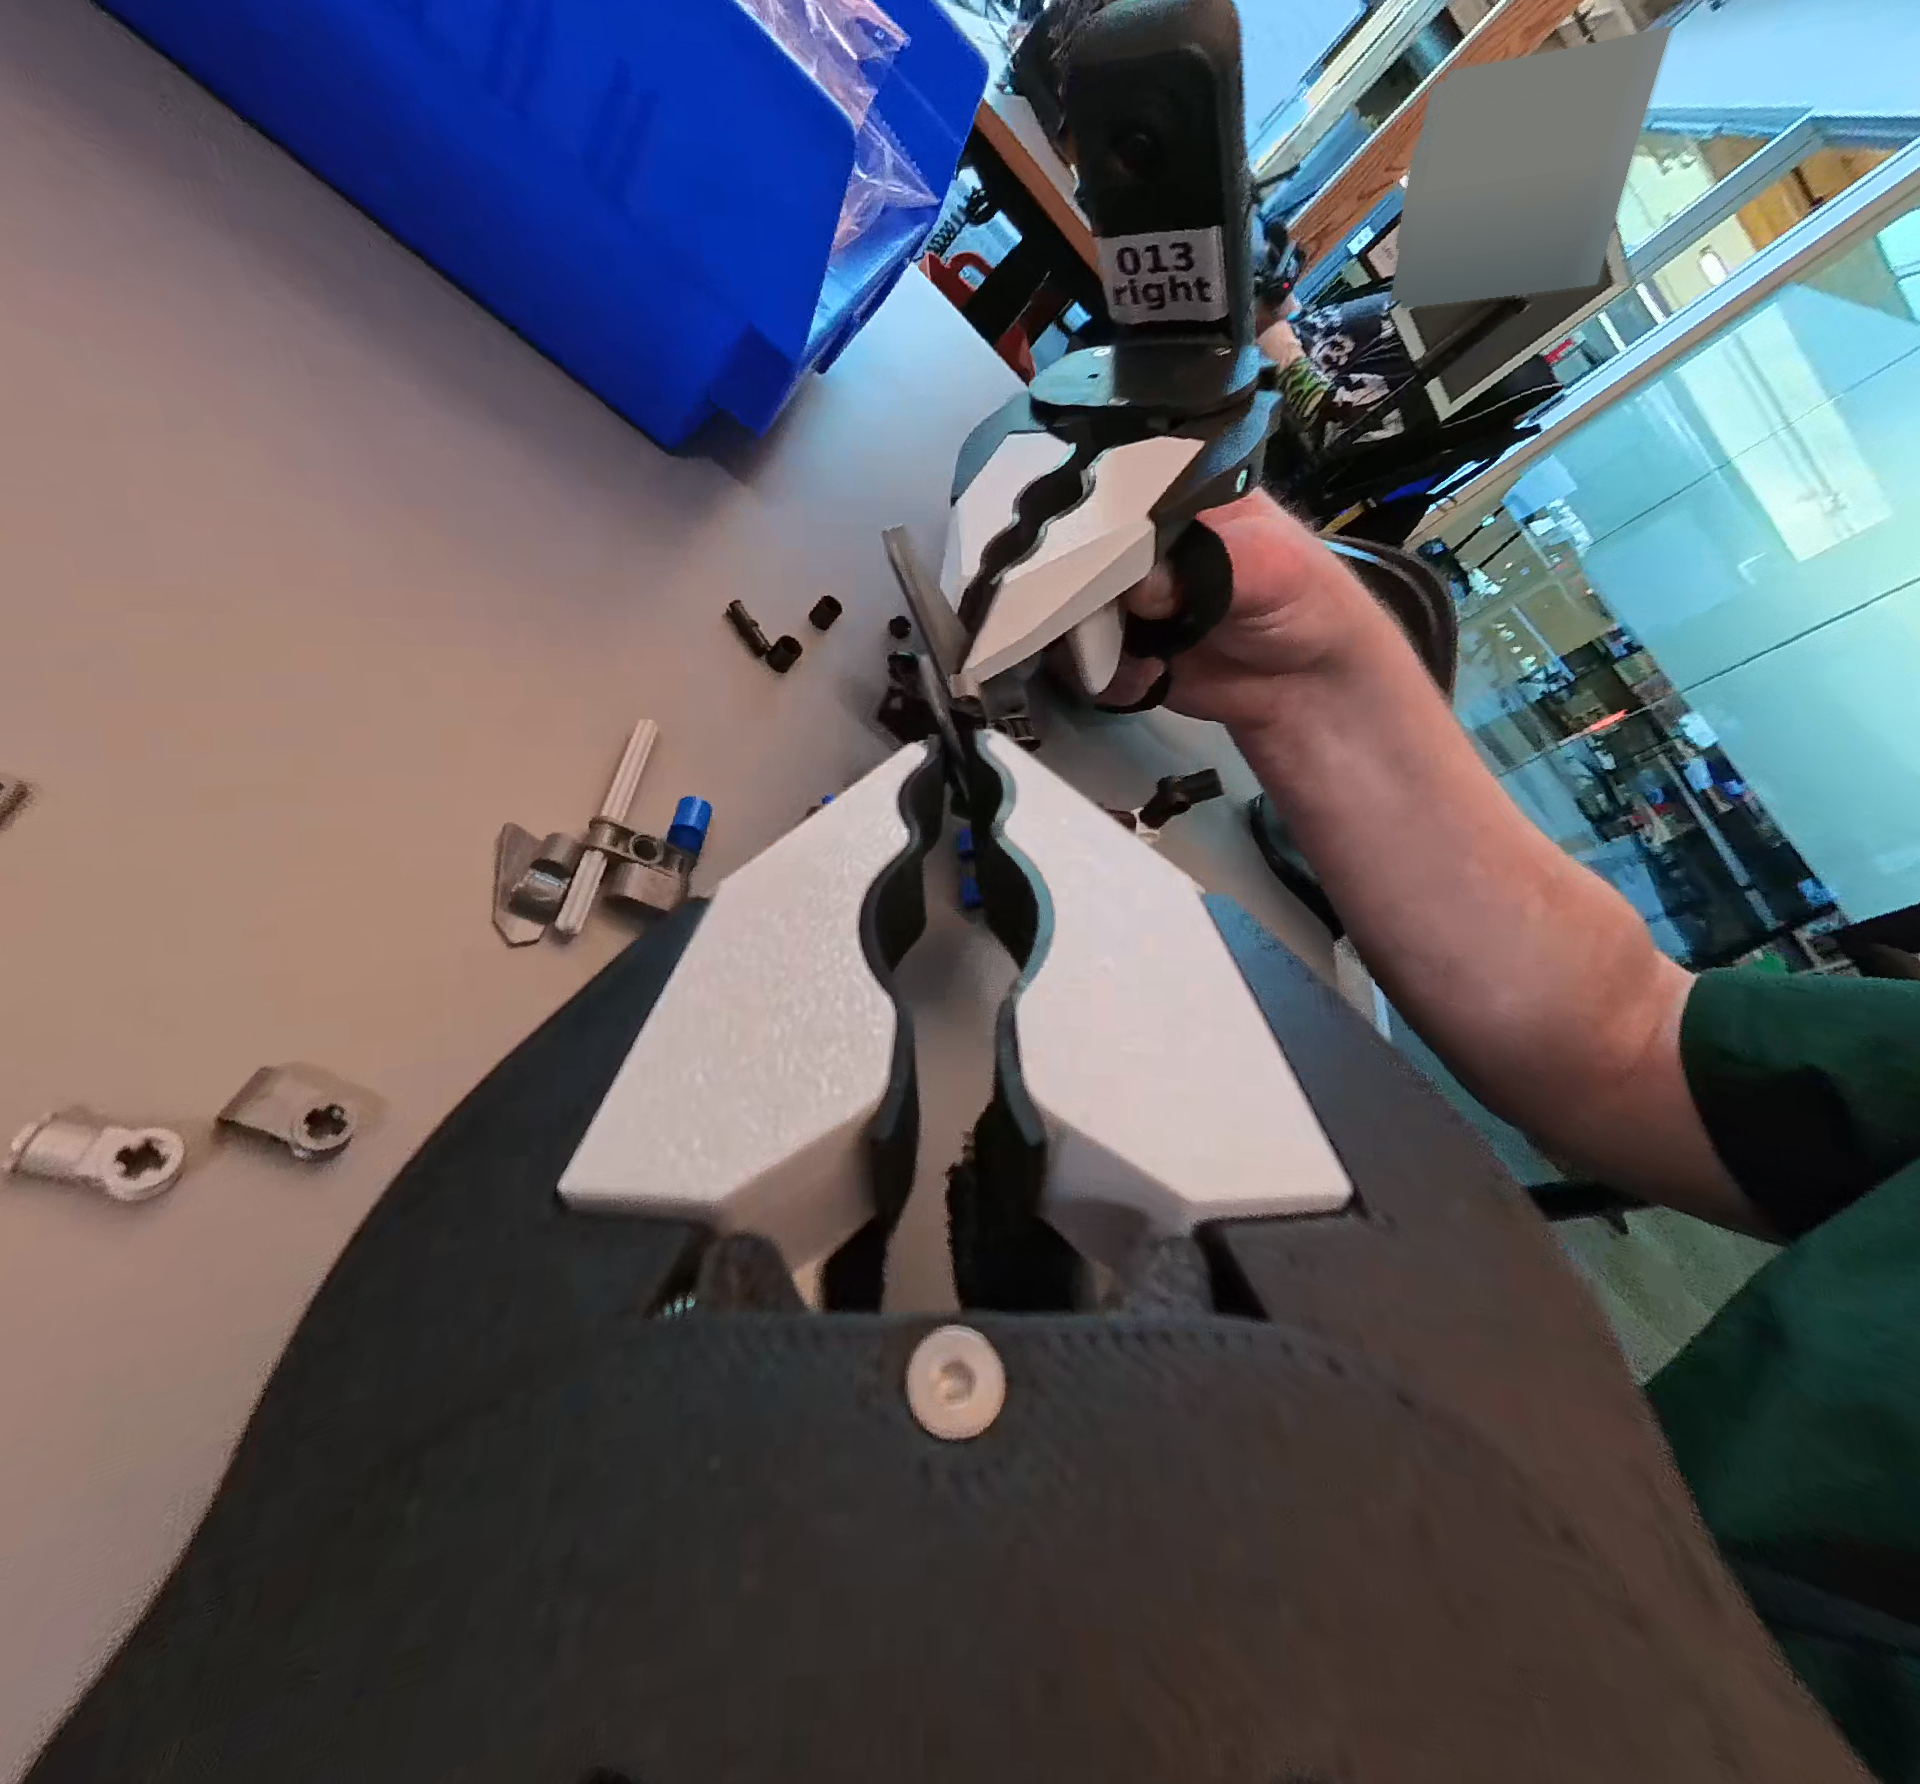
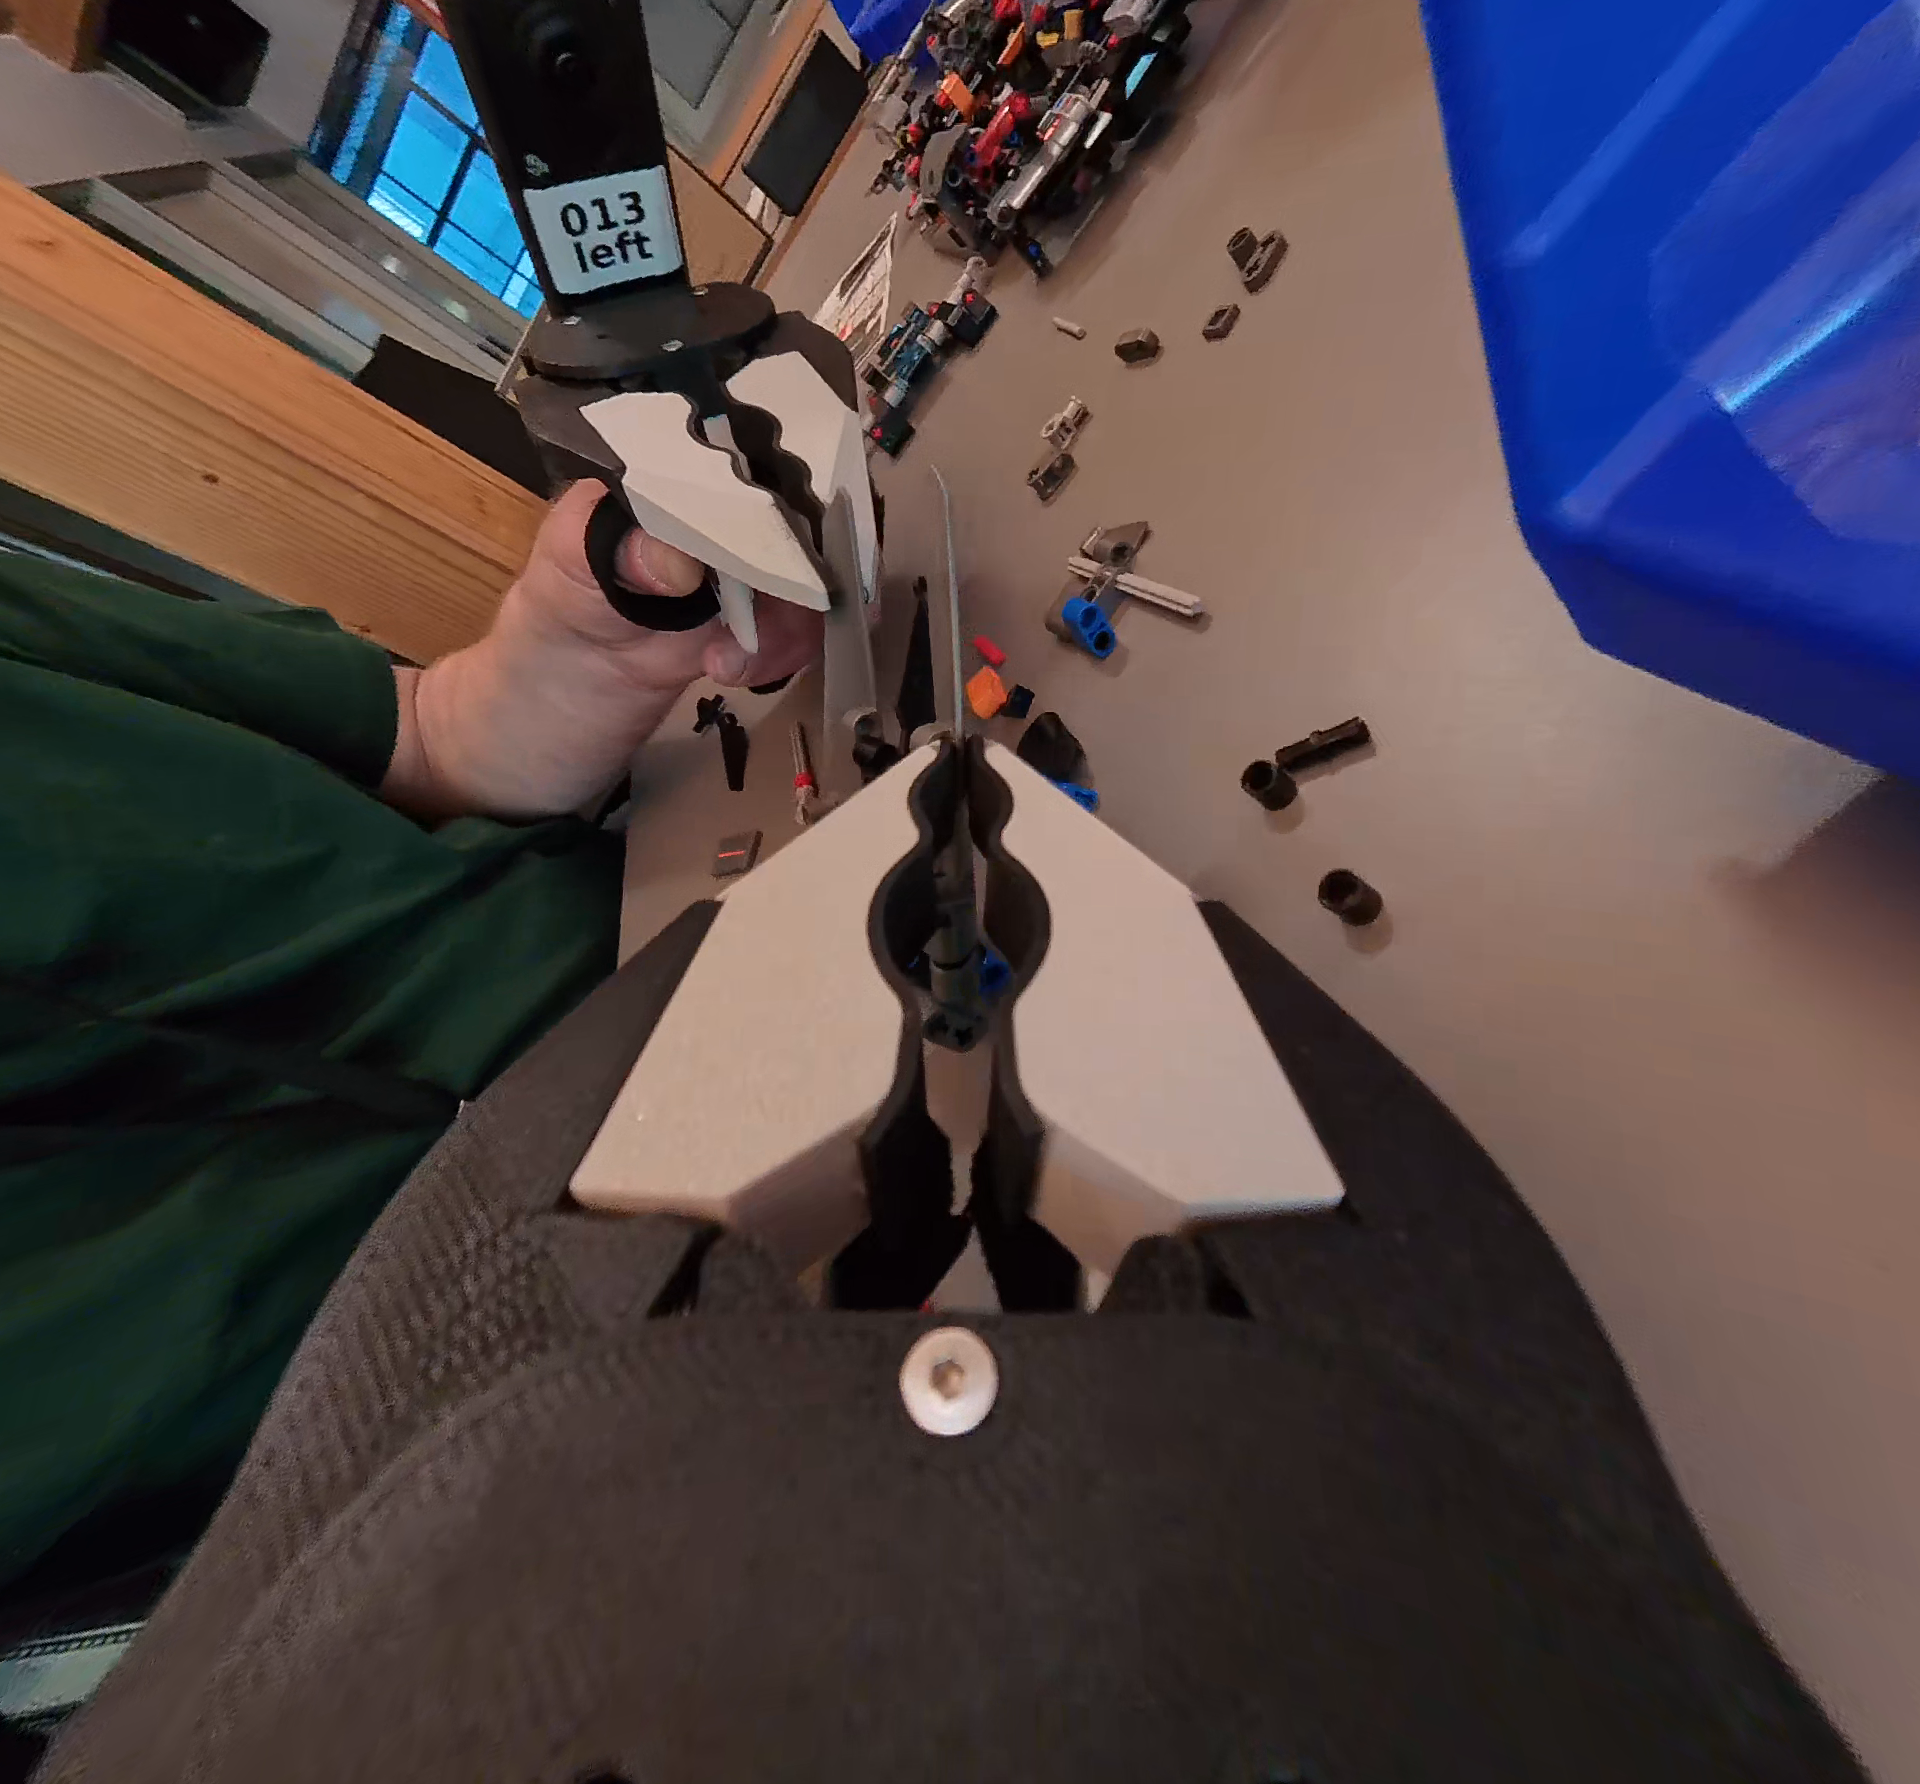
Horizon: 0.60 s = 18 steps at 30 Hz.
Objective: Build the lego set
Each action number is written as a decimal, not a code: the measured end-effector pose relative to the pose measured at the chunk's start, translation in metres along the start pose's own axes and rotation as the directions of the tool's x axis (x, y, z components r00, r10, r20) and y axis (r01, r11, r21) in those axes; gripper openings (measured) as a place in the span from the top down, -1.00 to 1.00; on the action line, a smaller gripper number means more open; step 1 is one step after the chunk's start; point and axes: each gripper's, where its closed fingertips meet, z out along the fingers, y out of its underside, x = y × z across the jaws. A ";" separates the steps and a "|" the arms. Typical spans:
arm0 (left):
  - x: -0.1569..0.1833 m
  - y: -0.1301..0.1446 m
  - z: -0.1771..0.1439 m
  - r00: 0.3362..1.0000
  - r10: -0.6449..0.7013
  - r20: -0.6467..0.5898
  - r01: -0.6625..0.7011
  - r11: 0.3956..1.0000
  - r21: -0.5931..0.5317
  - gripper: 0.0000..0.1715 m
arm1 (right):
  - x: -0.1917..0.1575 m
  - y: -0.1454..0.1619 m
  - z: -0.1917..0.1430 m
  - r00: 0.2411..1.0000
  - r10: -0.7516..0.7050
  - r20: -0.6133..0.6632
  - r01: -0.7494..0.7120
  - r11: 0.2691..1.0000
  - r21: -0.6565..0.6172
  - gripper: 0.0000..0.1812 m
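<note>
My left gripper (image 1: 954, 755) is shut on the lower end of a thin grey panel (image 1: 920, 607), seen edge-on and held above the table. My right gripper (image 2: 956, 747) is shut on a second thin grey panel (image 2: 945, 591). A black pin piece (image 2: 956, 976) sits between its fingers. The two grippers face each other, tips close together and panels side by side. The right gripper also shows in the left wrist view (image 1: 971, 680). The left gripper (image 2: 831, 596) and its panel (image 2: 847, 654) show in the right wrist view.
A blue bin (image 1: 468, 124) stands on the grey table (image 1: 312, 539). Loose parts lie around: a grey assembly with a white axle and a blue pin (image 1: 603, 861), two grey connectors (image 1: 301, 1116), black pins (image 2: 1309, 758) and an orange piece (image 2: 985, 692). A partly built model (image 2: 1039, 72) lies farther off. My right fingertips sit around 5 cm from my left ones.
</note>
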 end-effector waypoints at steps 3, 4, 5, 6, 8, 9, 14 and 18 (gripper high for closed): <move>0.003 0.005 0.001 0.999 -0.020 -0.032 0.020 1.000 -0.010 0.87 | 0.000 0.000 0.001 1.000 0.003 0.010 -0.003 1.000 -0.005 1.00; 0.004 0.006 0.001 0.999 -0.028 -0.042 0.028 1.000 -0.009 0.84 | 0.000 0.000 0.001 1.000 0.002 0.011 -0.002 1.000 -0.004 1.00; 0.006 0.007 0.002 0.998 -0.034 -0.055 0.034 0.999 -0.006 0.82 | 0.000 0.000 0.001 1.000 0.005 0.011 -0.004 1.000 -0.003 1.00; 0.007 0.008 0.002 0.997 -0.041 -0.064 0.041 0.999 -0.007 0.81 | 0.000 0.000 0.001 1.000 0.005 0.014 -0.005 1.000 -0.002 1.00; 0.007 0.009 0.003 0.996 -0.049 -0.071 0.048 0.999 -0.007 0.80 | 0.000 0.000 0.000 1.000 0.005 0.018 -0.005 1.000 -0.001 1.00; 0.008 0.010 0.004 0.996 -0.047 -0.072 0.046 0.999 -0.012 0.81 | 0.000 0.000 0.000 1.000 0.006 0.019 -0.006 1.000 -0.001 1.00; 0.011 0.013 0.010 0.996 -0.041 -0.078 0.038 0.998 -0.041 0.84 | 0.000 0.000 0.000 1.000 0.008 0.025 -0.008 1.000 0.001 1.00; 0.012 0.015 0.015 0.995 -0.046 -0.085 0.041 0.997 -0.061 0.86 | -0.001 0.000 0.000 1.000 0.006 0.030 -0.006 1.000 0.002 1.00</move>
